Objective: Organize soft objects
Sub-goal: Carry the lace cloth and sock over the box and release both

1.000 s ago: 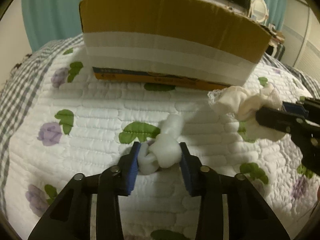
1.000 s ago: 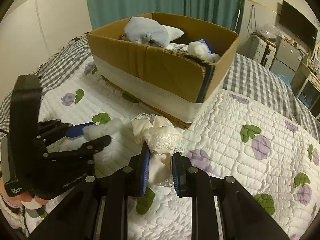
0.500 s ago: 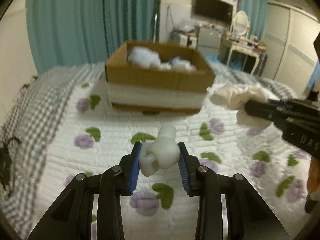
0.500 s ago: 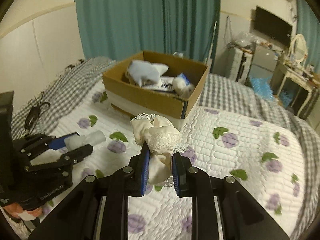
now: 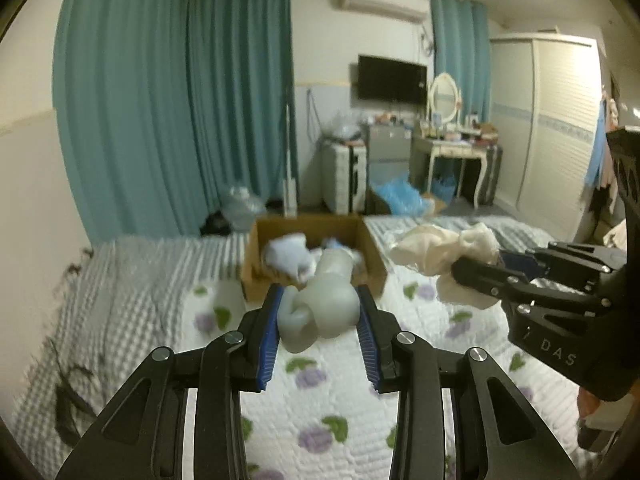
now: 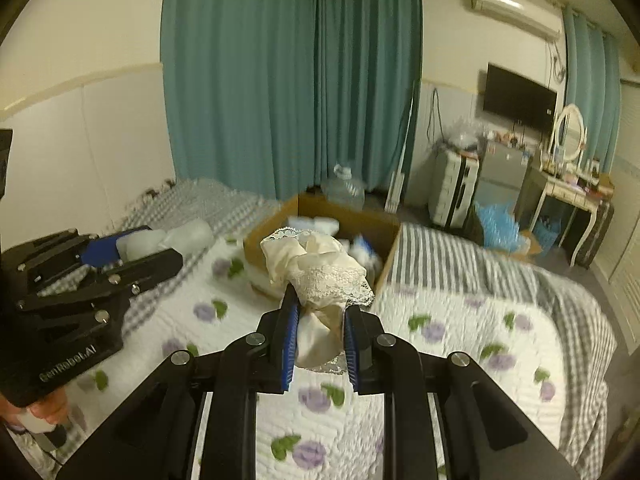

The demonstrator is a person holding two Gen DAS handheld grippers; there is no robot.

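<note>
My left gripper (image 5: 320, 312) is shut on a knotted white sock (image 5: 324, 304) and holds it high above the bed. My right gripper (image 6: 318, 312) is shut on a cream lace-trimmed cloth (image 6: 320, 268), also lifted. An open cardboard box (image 5: 256, 276) sits further up the bed with white and light-blue soft items (image 5: 288, 258) inside; it also shows in the right wrist view (image 6: 388, 248). The right gripper with its cloth (image 5: 436, 252) appears at the right of the left view; the left gripper (image 6: 132, 250) at the left of the right view.
The bed has a white quilt with purple flowers (image 6: 440, 320) and a grey checked cover (image 5: 120, 280). Teal curtains (image 6: 288, 80), a suitcase (image 6: 452, 188), a dressing table (image 5: 452, 152) and a wardrobe (image 5: 552, 120) stand beyond the bed.
Both grippers have risen well above the quilt and pulled back from the box, each still holding its item. The box now looks small and far, and its inside shows.
</note>
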